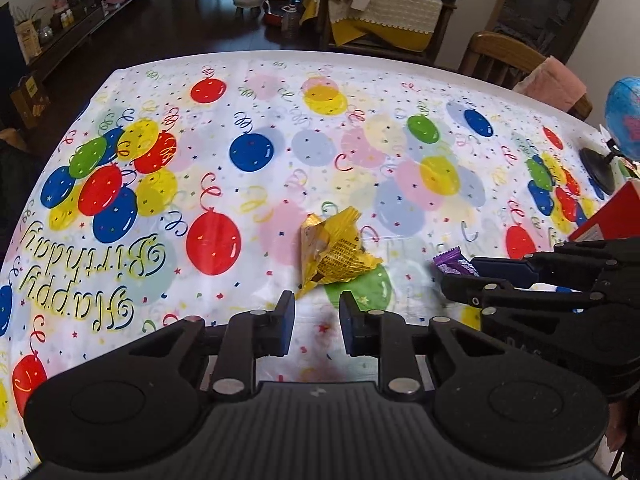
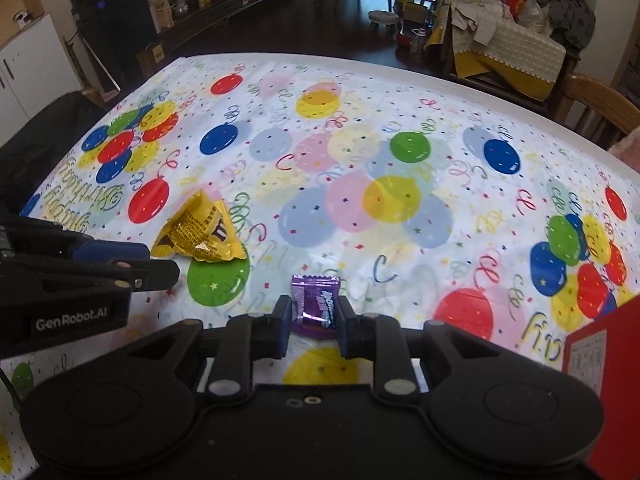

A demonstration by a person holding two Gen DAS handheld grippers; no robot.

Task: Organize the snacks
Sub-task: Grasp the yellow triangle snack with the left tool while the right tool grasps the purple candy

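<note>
while the right hand-held gripper (image 2: 310,316) pinches the purple candy (image 2: 315,300), the left hand-held gripper (image 1: 317,312) gapes empty near the yellow packet (image 1: 338,250); sorting barely begun, red box (image 2: 600,360) waiting.

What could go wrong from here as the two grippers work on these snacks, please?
The right gripper only grips the purple candy by its near end, so it could slip out. The left gripper, jaws open, sits just short of the crumpled yellow bag and might push it along the slick tablecloth.
</note>
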